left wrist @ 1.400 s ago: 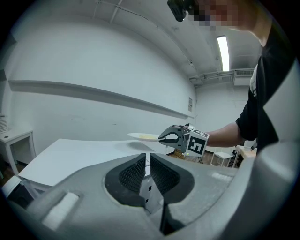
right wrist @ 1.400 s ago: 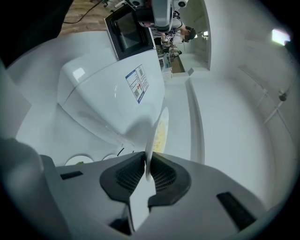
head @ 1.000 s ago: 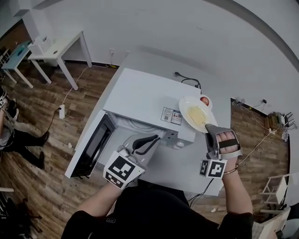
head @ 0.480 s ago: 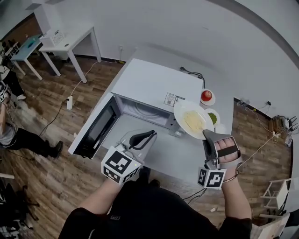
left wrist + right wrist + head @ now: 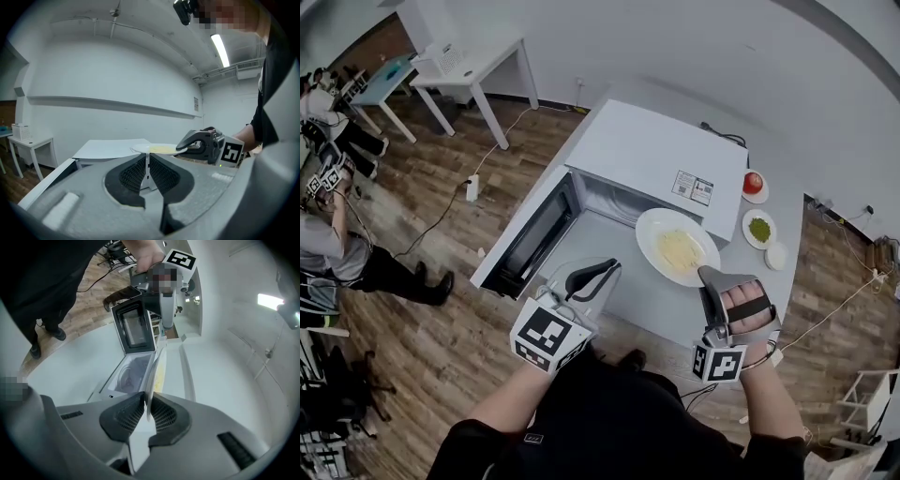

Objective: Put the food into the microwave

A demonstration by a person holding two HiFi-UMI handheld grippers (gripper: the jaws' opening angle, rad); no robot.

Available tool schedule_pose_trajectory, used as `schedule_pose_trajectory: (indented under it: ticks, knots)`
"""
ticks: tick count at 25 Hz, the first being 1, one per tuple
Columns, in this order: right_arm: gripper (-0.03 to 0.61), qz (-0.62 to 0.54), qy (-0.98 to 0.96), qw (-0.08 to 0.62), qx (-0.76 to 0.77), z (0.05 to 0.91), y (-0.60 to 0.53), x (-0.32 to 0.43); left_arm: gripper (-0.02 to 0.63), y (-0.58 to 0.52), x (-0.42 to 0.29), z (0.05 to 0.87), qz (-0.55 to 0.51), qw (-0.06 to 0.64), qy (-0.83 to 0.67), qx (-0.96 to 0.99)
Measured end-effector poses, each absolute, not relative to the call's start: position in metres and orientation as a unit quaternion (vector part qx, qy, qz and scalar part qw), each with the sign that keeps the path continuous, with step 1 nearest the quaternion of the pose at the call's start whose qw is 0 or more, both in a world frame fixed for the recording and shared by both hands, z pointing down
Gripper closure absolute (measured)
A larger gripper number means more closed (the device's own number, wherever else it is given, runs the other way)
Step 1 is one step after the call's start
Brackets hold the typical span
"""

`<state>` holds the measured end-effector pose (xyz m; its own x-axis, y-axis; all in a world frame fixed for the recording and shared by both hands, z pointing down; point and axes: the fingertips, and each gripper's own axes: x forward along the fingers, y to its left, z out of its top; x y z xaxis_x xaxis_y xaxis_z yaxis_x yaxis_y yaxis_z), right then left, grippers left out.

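plate (image 5: pixel 670 246) moved down before open microwave (image 5: pixel 661 155), rim clamped in right tool (image 5: pixel 704 273).

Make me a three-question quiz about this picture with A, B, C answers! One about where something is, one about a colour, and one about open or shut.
1. Where is the plate?
A. In a sink.
B. Held by the right gripper in front of the microwave.
C. Inside the microwave.

2. What colour is the food on the plate?
A. Blue.
B. Black.
C. Yellow.

3. The microwave's door is:
A. Open.
B. Shut.
C. Taken off.

Answers:
1. B, the fingers pinch the plate's rim outside the microwave.
2. C, a yellow heap lies on the white plate.
3. A, the door swings out and the inside shows.
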<state>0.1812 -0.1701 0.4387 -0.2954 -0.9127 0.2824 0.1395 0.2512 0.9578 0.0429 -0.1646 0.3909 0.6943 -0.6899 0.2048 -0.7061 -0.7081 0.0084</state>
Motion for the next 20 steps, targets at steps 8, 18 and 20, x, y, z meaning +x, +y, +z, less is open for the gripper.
schedule_pose_trajectory:
  ticks: [8,18,20]
  knots:
    - [0.529,-0.483,-0.622,0.527,0.320,0.496,-0.194,0.101,0.581,-0.183,-0.028,0.387,0.068,0.035,-0.368,0.927]
    - [0.525,-0.430,-0.601,0.562,0.371,0.560,-0.260,0.069,0.581,-0.229,-0.050,0.402,0.067,0.036,-0.338,0.938]
    - [0.525,-0.427,-0.591,0.575,0.372,0.570,-0.279,0.072,0.581,-0.242,-0.044,0.411,0.069,0.036,-0.338,0.938]
